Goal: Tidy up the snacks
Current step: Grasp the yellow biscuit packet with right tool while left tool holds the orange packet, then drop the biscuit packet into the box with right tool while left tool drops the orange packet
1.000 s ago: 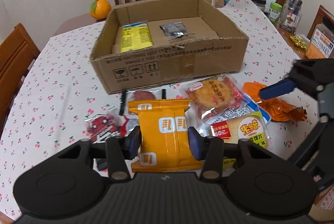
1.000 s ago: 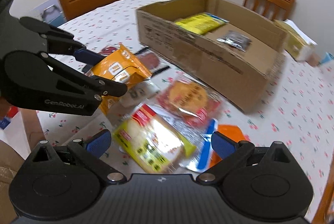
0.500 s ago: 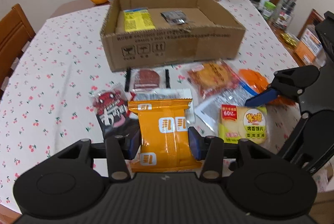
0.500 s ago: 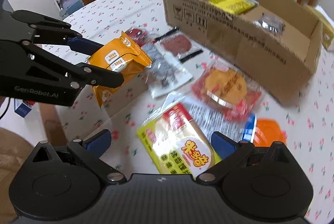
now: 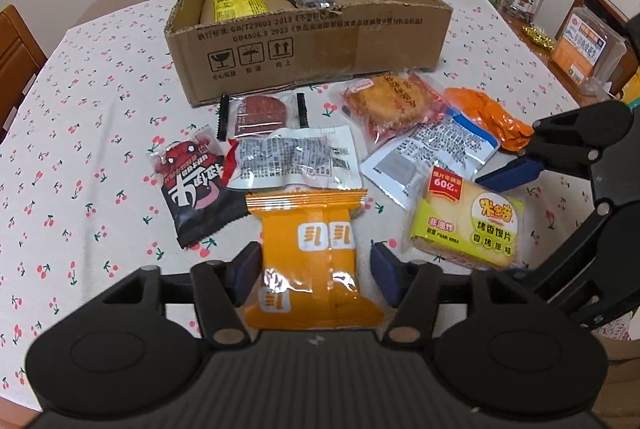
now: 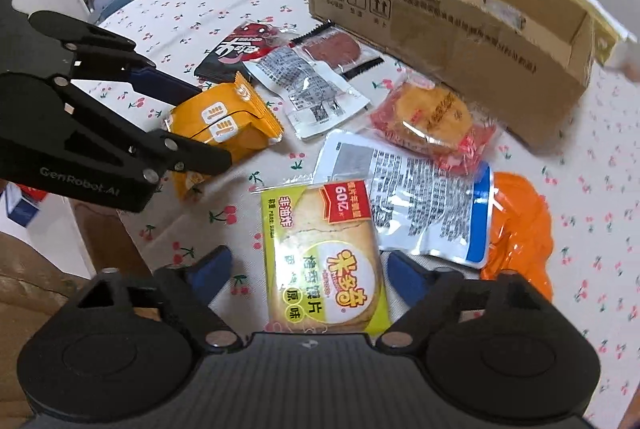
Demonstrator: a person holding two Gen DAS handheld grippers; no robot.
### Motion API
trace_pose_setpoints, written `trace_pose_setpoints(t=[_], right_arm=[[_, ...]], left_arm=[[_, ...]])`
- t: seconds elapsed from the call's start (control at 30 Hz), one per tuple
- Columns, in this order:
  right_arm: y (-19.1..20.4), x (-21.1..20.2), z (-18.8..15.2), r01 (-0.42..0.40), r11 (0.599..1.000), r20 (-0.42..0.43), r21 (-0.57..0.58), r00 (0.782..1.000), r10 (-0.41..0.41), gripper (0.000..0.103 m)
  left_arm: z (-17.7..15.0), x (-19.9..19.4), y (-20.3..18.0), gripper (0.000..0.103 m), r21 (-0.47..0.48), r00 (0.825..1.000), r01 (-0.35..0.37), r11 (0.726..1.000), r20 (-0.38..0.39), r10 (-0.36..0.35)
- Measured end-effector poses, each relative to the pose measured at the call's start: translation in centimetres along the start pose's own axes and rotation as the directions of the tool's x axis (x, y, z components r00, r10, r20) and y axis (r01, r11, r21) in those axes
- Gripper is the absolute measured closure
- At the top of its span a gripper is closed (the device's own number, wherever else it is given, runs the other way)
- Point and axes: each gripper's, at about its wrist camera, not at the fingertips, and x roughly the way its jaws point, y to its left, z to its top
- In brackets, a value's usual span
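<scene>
Orange snack pack (image 5: 310, 249); yellow-green bread pack (image 6: 326, 261); brown cardboard box (image 5: 320, 45); white tablecloth (image 5: 80, 149), red cherry print.

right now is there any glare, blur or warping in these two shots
Left wrist view: glare streaks the orange snack pack; fisheye bows the cardboard box; corners are black. Right wrist view: the box's far end is smeared; glare whitens the yellow bread-slice pack and the round cracker pack.

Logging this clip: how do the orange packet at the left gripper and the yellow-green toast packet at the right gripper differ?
The orange packet is opaque and puffy with crimped ends; the toast packet is flat with a clear window showing the slice. The left gripper is opening and its pads have let go of the orange packet; the right gripper is closing around the toast packet, pads not yet touching. Both lie on the tablecloth, outside the box.
</scene>
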Motion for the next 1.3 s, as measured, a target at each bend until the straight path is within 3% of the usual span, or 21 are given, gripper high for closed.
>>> trace_pose_setpoints(t=[0.17, 0.5, 0.63, 0.73, 1.13, 1.3], right_arm=[[0.2, 0.0, 0.0, 0.041, 0.998, 0.016, -0.039, 0.999, -0.04, 0.036], [-0.2, -0.3, -0.3, 0.045, 0.998, 0.03, -0.043, 0.999, -0.044, 0.036], [-0.1, -0.4, -0.4, 0.045, 0.998, 0.035, -0.045, 0.998, -0.044, 0.036], [-0.1, -0.4, -0.4, 0.045, 0.998, 0.038, -0.049, 0.998, -0.043, 0.036], [-0.1, -0.4, -0.4, 0.049, 0.998, 0.056, -0.049, 0.997, -0.046, 0.036], [0.3, -0.5, -0.3, 0.059, 0.997, 0.052, -0.047, 0.997, -0.057, 0.043]], left_arm=[[-0.4, 0.7, -0.4, 0.035, -0.021, 1.0, -0.012, 1.0, -0.016, 0.012], [-0.8, 1.8, -1.1, 0.011, -0.021, 0.999, -0.048, 0.999, -0.02, 0.048], [-0.7, 1.9, -0.9, 0.008, -0.04, 0.998, -0.06, 0.997, -0.028, 0.058], [-0.6, 1.8, -0.9, 0.011, -0.04, 0.998, -0.047, 0.998, -0.031, 0.046], [-0.1, 1.0, -0.8, 0.041, -0.02, 0.999, -0.043, 0.999, -0.005, 0.043], [-0.1, 0.9, -0.3, 0.057, -0.009, 0.999, -0.032, 0.999, -0.016, 0.032]])
